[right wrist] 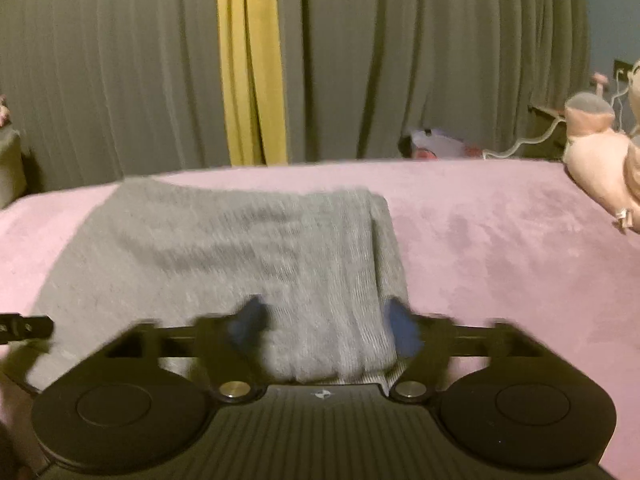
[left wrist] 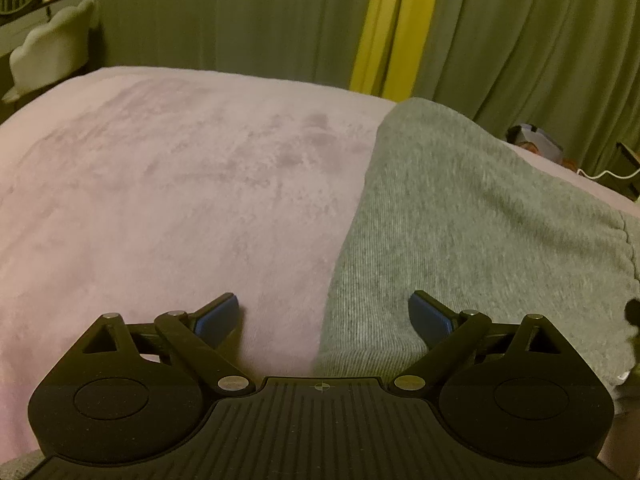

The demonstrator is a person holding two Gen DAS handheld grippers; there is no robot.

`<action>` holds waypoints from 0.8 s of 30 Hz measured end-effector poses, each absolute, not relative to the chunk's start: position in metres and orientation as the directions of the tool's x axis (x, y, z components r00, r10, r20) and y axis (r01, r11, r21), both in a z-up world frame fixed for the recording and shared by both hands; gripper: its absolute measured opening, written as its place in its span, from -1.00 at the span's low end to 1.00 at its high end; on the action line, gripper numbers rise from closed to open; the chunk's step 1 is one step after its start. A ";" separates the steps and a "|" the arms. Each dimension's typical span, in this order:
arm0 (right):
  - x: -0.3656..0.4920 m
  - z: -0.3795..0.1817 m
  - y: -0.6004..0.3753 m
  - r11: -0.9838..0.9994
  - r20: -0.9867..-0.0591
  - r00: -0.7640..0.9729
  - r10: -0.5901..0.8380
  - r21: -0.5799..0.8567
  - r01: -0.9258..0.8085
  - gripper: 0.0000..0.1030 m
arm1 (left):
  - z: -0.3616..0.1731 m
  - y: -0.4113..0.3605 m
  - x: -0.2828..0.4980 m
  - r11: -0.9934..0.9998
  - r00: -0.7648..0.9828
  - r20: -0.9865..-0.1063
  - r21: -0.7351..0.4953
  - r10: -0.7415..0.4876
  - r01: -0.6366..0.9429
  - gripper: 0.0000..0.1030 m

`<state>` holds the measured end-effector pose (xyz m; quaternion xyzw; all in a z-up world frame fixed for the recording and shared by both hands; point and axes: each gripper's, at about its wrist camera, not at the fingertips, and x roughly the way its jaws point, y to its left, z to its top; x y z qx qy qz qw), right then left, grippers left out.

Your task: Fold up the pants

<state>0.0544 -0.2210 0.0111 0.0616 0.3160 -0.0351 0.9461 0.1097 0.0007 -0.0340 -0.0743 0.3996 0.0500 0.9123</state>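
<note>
- While both claws hang over the near edge of the bed, the left claw gapes wide, holding nothing.
- Right claw, blurred, also spread, grips nothing.
- Grey pants lie folded, reaching toward the far edge.
- Soft, light, limp knit; best pinched at the near hem corners.

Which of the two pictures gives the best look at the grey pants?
The right wrist view: the grey pants lie nearly whole across the pink blanket, though blurred. The left wrist view is sharper but shows only one side of them, cut off at the right.
</note>
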 end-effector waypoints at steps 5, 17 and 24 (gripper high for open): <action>0.061 0.000 -0.248 0.944 -0.656 0.753 0.042 0.274 0.186 0.81 | -0.033 -0.001 0.109 0.985 0.676 -0.736 -0.090 0.036 -0.150 0.89; 0.105 -0.031 -0.333 0.707 -0.686 0.590 0.426 0.659 0.256 0.93 | -0.034 0.011 0.114 0.974 0.655 -0.754 -0.179 -0.047 -0.136 0.89; 0.115 -0.045 -0.348 0.614 -0.594 0.607 0.529 0.761 0.209 0.93 | -0.046 0.027 0.153 0.927 0.586 -0.765 -0.370 -0.267 -0.060 0.92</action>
